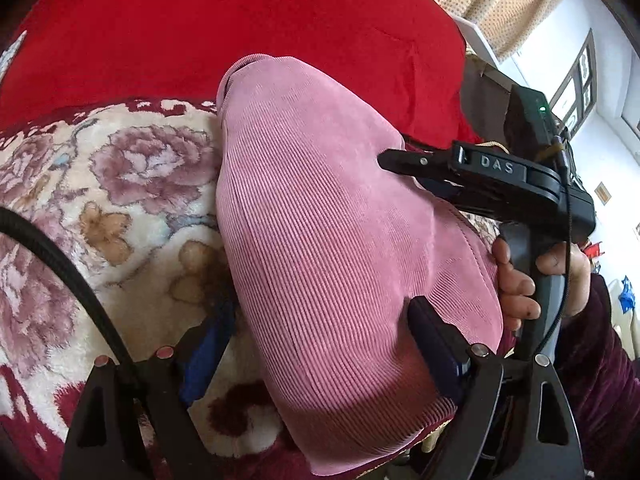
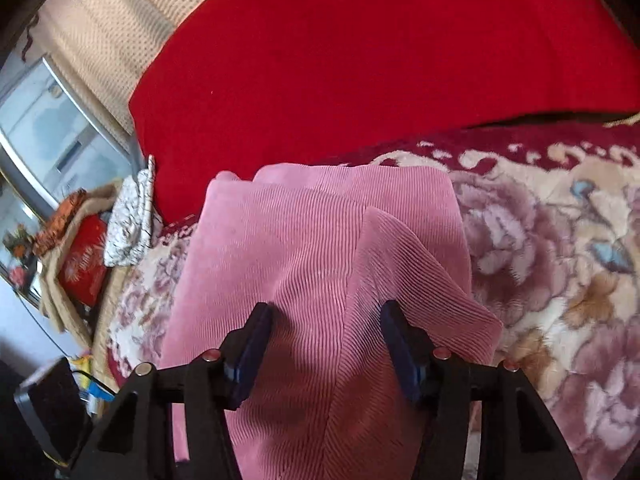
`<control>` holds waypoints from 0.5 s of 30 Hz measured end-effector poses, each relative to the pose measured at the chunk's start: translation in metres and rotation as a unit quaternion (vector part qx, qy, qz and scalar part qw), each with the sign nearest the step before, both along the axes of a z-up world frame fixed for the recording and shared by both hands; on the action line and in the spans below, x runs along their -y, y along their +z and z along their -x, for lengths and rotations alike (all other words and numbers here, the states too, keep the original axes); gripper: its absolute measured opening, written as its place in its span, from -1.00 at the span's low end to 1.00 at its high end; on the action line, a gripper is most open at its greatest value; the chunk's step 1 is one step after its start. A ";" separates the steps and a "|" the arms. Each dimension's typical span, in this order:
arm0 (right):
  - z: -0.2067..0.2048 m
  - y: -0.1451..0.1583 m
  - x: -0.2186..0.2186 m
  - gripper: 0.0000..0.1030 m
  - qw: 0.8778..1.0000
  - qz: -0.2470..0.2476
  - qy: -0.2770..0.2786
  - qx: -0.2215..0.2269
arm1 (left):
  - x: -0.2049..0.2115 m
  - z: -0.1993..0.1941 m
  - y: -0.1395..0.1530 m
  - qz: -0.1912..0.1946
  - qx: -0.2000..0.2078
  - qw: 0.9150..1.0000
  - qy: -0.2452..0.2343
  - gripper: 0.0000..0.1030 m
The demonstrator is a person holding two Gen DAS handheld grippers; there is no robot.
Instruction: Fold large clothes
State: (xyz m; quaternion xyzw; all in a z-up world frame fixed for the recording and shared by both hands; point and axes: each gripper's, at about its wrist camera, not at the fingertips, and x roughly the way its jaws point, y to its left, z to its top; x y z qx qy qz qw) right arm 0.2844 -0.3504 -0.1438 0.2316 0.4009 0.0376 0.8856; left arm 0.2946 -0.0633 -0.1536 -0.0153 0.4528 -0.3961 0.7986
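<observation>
Corduroy garment [image 1: 320, 240] (pink, ribbed) lies on the floral blanket [image 1: 120, 184] near the red cover's [image 1: 240, 28] edge; left claw [image 1: 320, 344] spread wide, right claw [image 2: 326, 344] straddles a raised fold, grip uncertain.

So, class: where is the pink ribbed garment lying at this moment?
In both wrist views the pink ribbed garment lies mid-frame on the floral plush blanket, just in front of the red cushion, reaching between both grippers' fingers.
</observation>
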 end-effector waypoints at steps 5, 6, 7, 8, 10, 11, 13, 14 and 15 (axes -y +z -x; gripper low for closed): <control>0.030 0.019 -0.010 0.17 0.999 0.041 0.004 0.017 | -0.005 0.006 0.000 -0.001 0.007 1.000 0.012 0.72; 0.040 0.024 -0.013 0.17 0.999 0.042 0.007 0.025 | -0.005 0.006 0.000 -0.003 0.011 1.000 0.014 0.72; 0.049 0.027 -0.017 0.17 0.998 0.045 0.010 0.031 | -0.006 0.008 0.001 -0.004 0.016 1.000 0.018 0.72; 0.058 0.031 -0.022 0.15 0.998 0.054 0.014 0.037 | -0.007 0.010 0.001 -0.004 0.020 1.000 0.021 0.72; 0.081 0.039 -0.036 0.02 0.995 0.085 0.021 0.054 | -0.008 0.015 0.002 -0.006 0.030 0.999 0.030 0.72; 0.089 0.040 -0.040 -0.03 0.994 0.093 0.024 0.059 | -0.009 0.017 0.002 -0.007 0.036 0.999 0.033 0.72; 0.102 0.034 -0.046 -0.03 0.993 0.097 0.022 0.056 | -0.010 0.022 0.002 -0.011 0.049 0.998 0.040 0.72; 0.103 0.028 -0.048 -0.03 0.994 0.098 0.020 0.048 | -0.010 0.024 0.002 -0.014 0.056 0.997 0.042 0.73; 0.101 0.016 -0.048 -0.03 0.994 0.101 0.021 0.029 | -0.009 0.027 0.001 -0.019 0.063 0.997 0.042 0.73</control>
